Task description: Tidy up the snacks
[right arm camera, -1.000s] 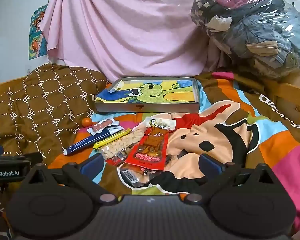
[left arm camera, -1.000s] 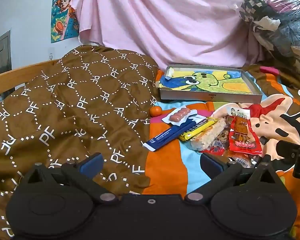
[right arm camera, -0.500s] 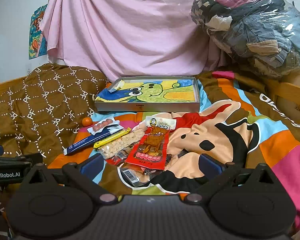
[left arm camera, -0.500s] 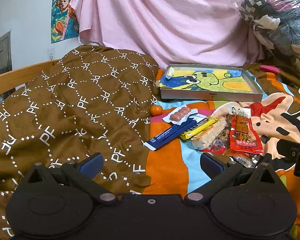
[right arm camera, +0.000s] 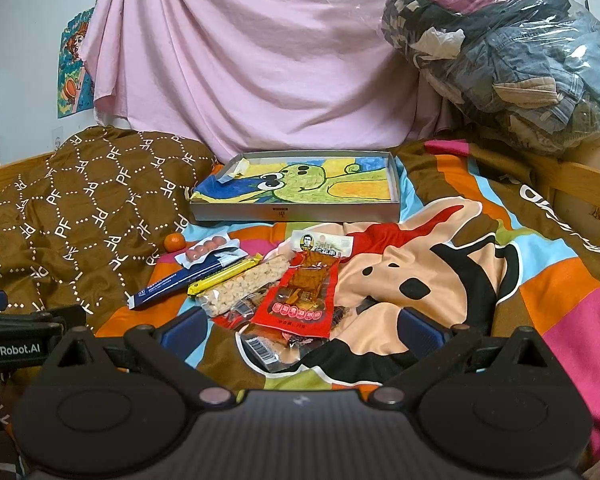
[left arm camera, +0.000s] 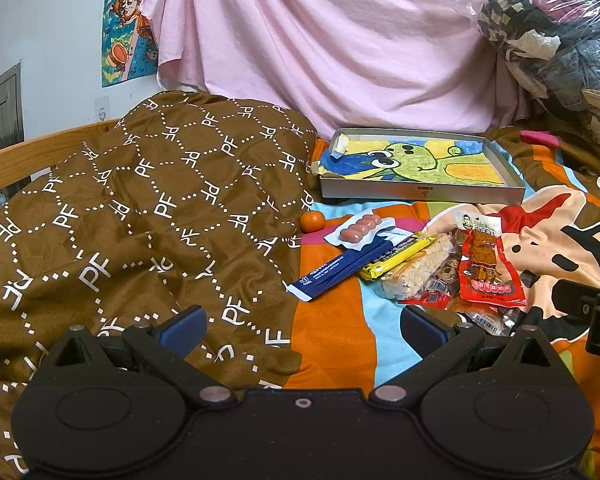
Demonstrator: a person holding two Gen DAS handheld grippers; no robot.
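Observation:
A heap of snacks lies on the bed: a red packet (right arm camera: 300, 296) (left arm camera: 488, 272), a puffed-rice bar (right arm camera: 244, 284) (left arm camera: 414, 266), a yellow bar (right arm camera: 224, 274), a blue stick pack (left arm camera: 340, 268) (right arm camera: 180, 282), a pink sausage pack (left arm camera: 360, 226) (right arm camera: 208, 246) and a small orange (left arm camera: 312, 221) (right arm camera: 174, 241). Behind them stands a shallow grey box (left arm camera: 420, 190) (right arm camera: 296, 212) lined with a cartoon drawing. My left gripper (left arm camera: 300, 326) is open and empty, short of the heap. My right gripper (right arm camera: 300, 330) is open and empty, just before the red packet.
A brown patterned quilt (left arm camera: 140, 216) is bunched on the left. A pink sheet (right arm camera: 260, 60) hangs behind. A clear bag of clothes (right arm camera: 500, 52) sits at the back right. Wooden bed rails (right arm camera: 580, 184) run along the sides.
Both grippers have crept slightly forward toward the snacks. Nothing on the bed has moved.

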